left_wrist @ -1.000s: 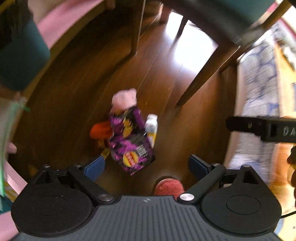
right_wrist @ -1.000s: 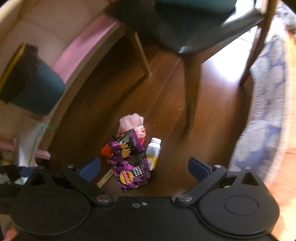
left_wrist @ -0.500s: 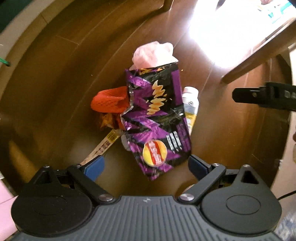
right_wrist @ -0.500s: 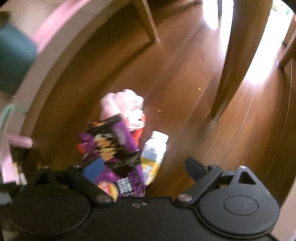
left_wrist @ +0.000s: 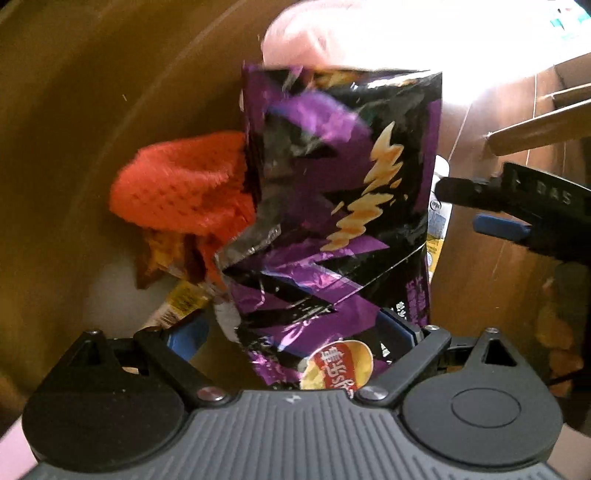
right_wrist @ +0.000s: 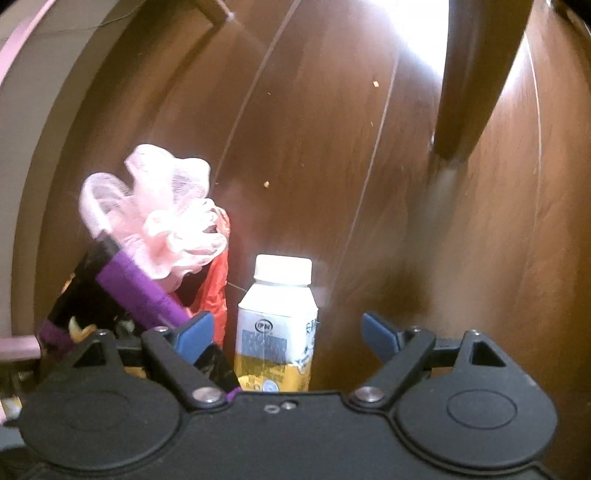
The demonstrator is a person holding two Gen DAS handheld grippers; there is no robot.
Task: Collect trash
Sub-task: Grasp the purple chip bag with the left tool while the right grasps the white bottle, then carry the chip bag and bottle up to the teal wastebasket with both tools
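A pile of trash lies on the dark wooden floor. A purple chip bag (left_wrist: 332, 221) fills the left wrist view, and my left gripper (left_wrist: 295, 332) is open with the bag's lower end between its blue fingers. An orange net (left_wrist: 184, 184) lies left of the bag and a pink net (left_wrist: 303, 33) behind it. In the right wrist view my right gripper (right_wrist: 284, 328) is open around a small white-capped bottle (right_wrist: 277, 317) lying on the floor. The pink net (right_wrist: 159, 214) and the purple bag (right_wrist: 122, 291) lie to its left. My right gripper (left_wrist: 517, 206) also shows at the right of the left wrist view.
A yellow wrapper strip (left_wrist: 177, 302) lies under the bag's left edge. A dark chair leg (right_wrist: 469, 74) stands on the floor at the upper right. A pale baseboard (right_wrist: 44, 110) runs along the left. Small crumbs (right_wrist: 266, 183) lie on the floor.
Both grippers have dropped down close to the pile. The chip bag now lies between my left fingers and the bottle between my right fingers. Both stayed open.
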